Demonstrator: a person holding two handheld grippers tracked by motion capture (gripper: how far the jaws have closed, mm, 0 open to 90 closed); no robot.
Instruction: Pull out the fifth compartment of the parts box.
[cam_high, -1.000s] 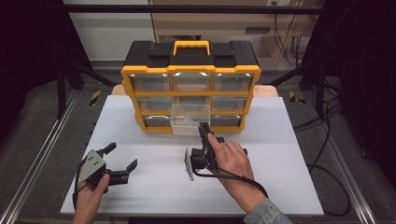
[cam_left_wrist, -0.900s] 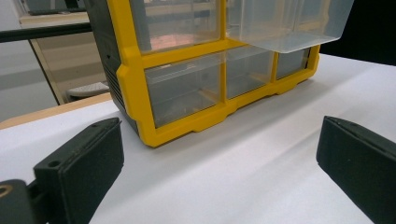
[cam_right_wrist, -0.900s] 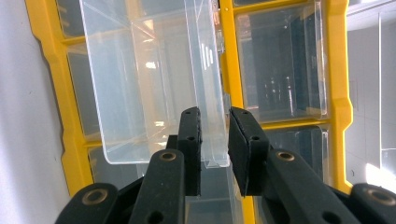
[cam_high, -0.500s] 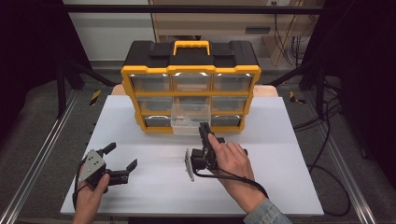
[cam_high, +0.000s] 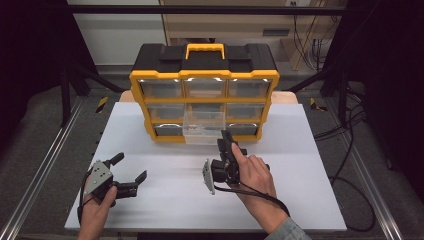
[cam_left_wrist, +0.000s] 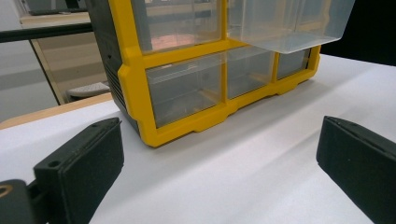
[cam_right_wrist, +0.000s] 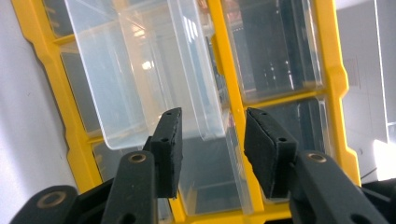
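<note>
Clear plastic drawer (cam_high: 204, 131) stands pulled out from the middle row, centre column, of the yellow-and-black drawer organizer (cam_high: 205, 90). It juts forward over the white table top (cam_high: 165, 200), its front wall overhanging the row below. In my left gripper view the drawer (cam_left_wrist: 289, 23) shows from below and to the side; in my right gripper view the same drawer (cam_right_wrist: 140, 70) appears tilted, because my hand is turned.

My right gripper (cam_high: 229, 145) is just in front of the drawer, jaws aimed at its front wall. In the right gripper view the jaws are partly apart, one pad (cam_right_wrist: 169, 149) on each side of a drawer edge. I cannot tell whether either pad touches the plastic. Gap moderate, nothing clamped that I can confirm. My right hand (cam_high: 252, 175) grips the body, and the cable (cam_high: 260, 197) loops over my wrist.

My left gripper (cam_high: 127, 172) rests low at the table's near left, well apart from the organizer, jaws spread wide and holding nothing. My left hand (cam_high: 97, 207) holds it from below.

The organizer's yellow carry handle (cam_high: 205, 49) lies on the black lid. The other drawers sit flush in the frame.
</note>
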